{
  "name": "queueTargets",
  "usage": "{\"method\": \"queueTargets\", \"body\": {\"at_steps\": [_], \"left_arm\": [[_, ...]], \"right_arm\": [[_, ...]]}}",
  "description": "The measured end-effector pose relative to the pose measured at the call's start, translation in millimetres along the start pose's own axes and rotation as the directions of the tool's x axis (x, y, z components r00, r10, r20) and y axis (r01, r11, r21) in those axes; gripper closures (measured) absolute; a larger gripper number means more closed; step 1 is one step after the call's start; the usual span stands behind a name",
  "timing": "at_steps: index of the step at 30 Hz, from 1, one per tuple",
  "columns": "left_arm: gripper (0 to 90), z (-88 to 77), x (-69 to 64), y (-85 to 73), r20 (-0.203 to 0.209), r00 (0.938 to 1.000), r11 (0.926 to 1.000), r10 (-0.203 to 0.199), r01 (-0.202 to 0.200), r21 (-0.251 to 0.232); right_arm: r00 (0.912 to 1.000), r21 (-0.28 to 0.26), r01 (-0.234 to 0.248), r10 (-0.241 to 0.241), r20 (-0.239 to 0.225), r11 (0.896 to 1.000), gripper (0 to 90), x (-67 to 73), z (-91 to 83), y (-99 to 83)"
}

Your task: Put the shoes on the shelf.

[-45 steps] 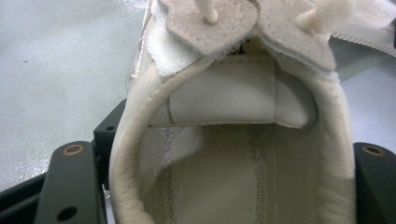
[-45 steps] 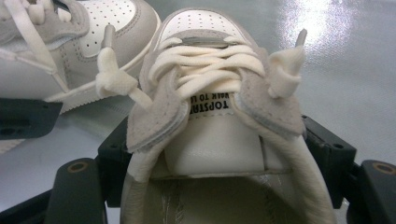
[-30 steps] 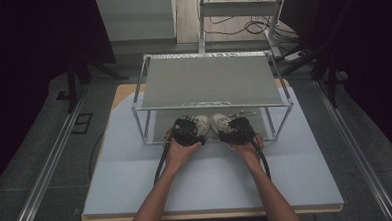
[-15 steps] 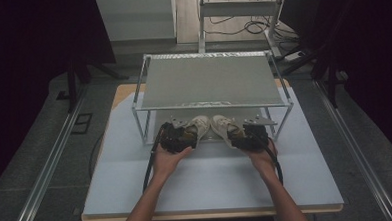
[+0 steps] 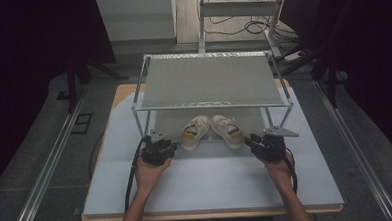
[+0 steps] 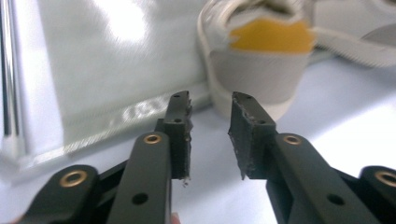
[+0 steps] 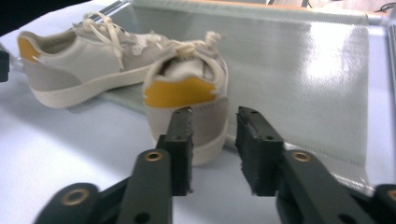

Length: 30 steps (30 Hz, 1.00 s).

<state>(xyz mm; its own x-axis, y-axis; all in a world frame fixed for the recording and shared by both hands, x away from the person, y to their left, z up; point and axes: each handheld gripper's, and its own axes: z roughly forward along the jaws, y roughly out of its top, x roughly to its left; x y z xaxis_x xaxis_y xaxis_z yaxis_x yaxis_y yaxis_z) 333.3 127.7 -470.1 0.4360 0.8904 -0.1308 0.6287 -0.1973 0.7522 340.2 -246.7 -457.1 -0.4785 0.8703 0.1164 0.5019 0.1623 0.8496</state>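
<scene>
Shoes (image 5: 211,130) sitting side by side under front edge of wire rack (image 5: 210,80), heels toward person, resting free. Left gripper (image 5: 159,148) and right gripper (image 5: 265,143) now drawn back and apart; jaws have just been closing, narrow gap, nothing between them (earlier at heels). Placement looking finished.

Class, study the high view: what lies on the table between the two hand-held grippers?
Bare table surface lies directly between the left hand-held gripper and the right hand-held gripper; the pair of shoes sits just behind that stretch.
</scene>
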Motion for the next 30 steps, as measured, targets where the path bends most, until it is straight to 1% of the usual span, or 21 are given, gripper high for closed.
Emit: {"method": "queueTargets", "body": {"at_steps": [2, 4, 7, 10, 15, 19, 20, 23, 25, 27, 28, 30], "left_arm": [[73.0, 2.2, 3.2, -1.9, 0.0, 1.0, 0.9998, 0.0, 0.0, 0.02], [74.7, 3.4, 4.3, -3.4, 0.003, 1.0, 0.9997, 0.0, 0.0, 0.026], [74.9, 6.4, 2.8, -4.6, -0.002, 0.9999, 0.9997, 0.013, -0.013, 0.022], [75.3, 9.6, 2.2, -4.3, 0.008, 0.9999, 0.9998, 0.009, -0.009, 0.019], [78.0, 15.7, 3.8, -1.9, 0.016, 0.9998, 0.9997, 0.007, -0.008, 0.025], [81.0, 18.4, 3.7, 0.5, 0.017, 0.9998, 0.9996, 0.006, -0.006, 0.027], [82.2, 19.0, 3.7, 1.1, 0.012, 0.9999, 0.9995, 0.011, -0.012, 0.03], [84.0, 21.7, 3.8, 2.5, 0.011, 0.9999, 0.9992, 0.011, -0.012, 0.037], [85.5, 23.4, 4.0, 3.0, 0.018, 0.9998, 0.9993, 0.002, -0.003, 0.037], [86.6, 23.6, 3.8, 3.3, 0.02, 0.9998, 0.9993, 0.003, -0.003, 0.037], [87.2, 23.6, 2.2, 4.7, 0.03, 0.9996, 0.9994, 0.002, -0.003, 0.036], [88.3, 23.4, 1.1, 5.4, 0.034, 0.9994, 0.9994, 0.003, -0.004, 0.034]], "right_arm": [[1.0, 0.015, -0.002, 0.002, 0.0, 1.0, 72.6, -2.0, 1.8, -2.7], [0.9999, 0.026, 0.002, -0.002, 0.011, 1.0, 75.0, -4.3, 3.1, -5.3], [0.9999, 0.037, -0.001, 0.001, 0.016, 0.999, 77.4, -6.6, 5.7, -7.9], [0.9999, 0.047, 0.0, -0.001, 0.015, 0.999, 78.6, -7.3, 7.6, -9.0], [0.9996, 0.062, 0.02, -0.021, 0.017, 0.998, 80.9, -4.2, 13.5, -10.7], [0.9994, 0.062, 0.024, -0.026, 0.023, 0.998, 82.0, -4.1, 17.3, -10.7], [0.9993, 0.063, 0.027, -0.029, 0.025, 0.998, 82.3, -4.2, 17.9, -10.7], [0.9993, 0.067, 0.028, -0.029, 0.022, 0.997, 83.4, -4.2, 19.1, -10.5], [0.9992, 0.067, 0.029, -0.031, 0.023, 0.997, 84.1, -4.3, 19.6, -10.1], [0.9993, 0.066, 0.03, -0.031, 0.022, 0.997, 84.6, -4.1, 19.9, -9.5], [0.9992, 0.065, 0.032, -0.034, 0.023, 0.997, 84.8, -3.6, 20.4, -9.4], [0.9991, 0.067, 0.036, -0.037, 0.02, 0.997, 85.1, -3.2, 20.8, -9.2]]}}
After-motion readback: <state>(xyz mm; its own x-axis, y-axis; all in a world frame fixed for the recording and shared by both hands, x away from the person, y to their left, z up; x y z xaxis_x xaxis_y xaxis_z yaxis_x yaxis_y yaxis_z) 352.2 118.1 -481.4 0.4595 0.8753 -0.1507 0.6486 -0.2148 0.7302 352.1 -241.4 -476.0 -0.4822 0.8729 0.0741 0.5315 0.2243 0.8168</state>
